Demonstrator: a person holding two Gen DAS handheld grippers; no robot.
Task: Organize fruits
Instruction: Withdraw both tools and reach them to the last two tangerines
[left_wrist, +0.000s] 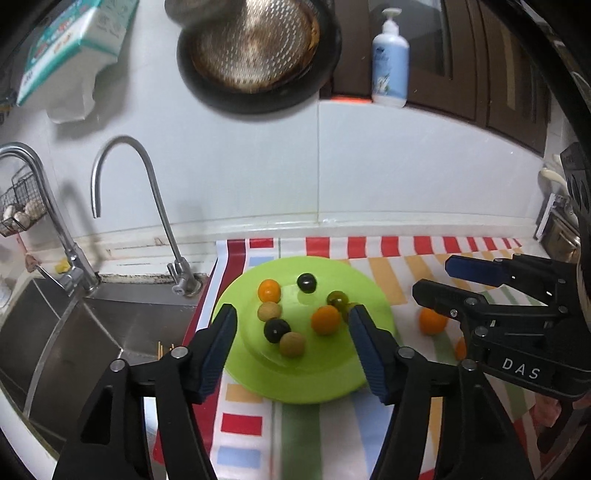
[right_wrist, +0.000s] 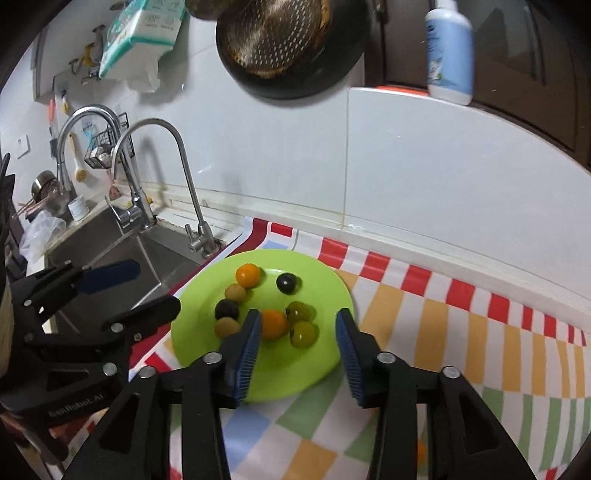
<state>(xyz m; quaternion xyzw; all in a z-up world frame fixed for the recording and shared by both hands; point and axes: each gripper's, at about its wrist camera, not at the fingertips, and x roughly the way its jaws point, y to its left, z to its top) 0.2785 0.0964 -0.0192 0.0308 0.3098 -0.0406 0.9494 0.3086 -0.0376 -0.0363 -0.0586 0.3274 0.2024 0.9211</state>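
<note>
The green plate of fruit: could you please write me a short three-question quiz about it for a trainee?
1. Count: how many orange fruits lie on the green plate?
2. True or false: every fruit in view lies on the plate.
3. Pick one: in both wrist views, what is on the left of the plate? A) a sink B) a stove C) a fridge

Key
1. Two.
2. False: an orange fruit lies off the plate on the striped cloth.
3. A, the sink.
</note>
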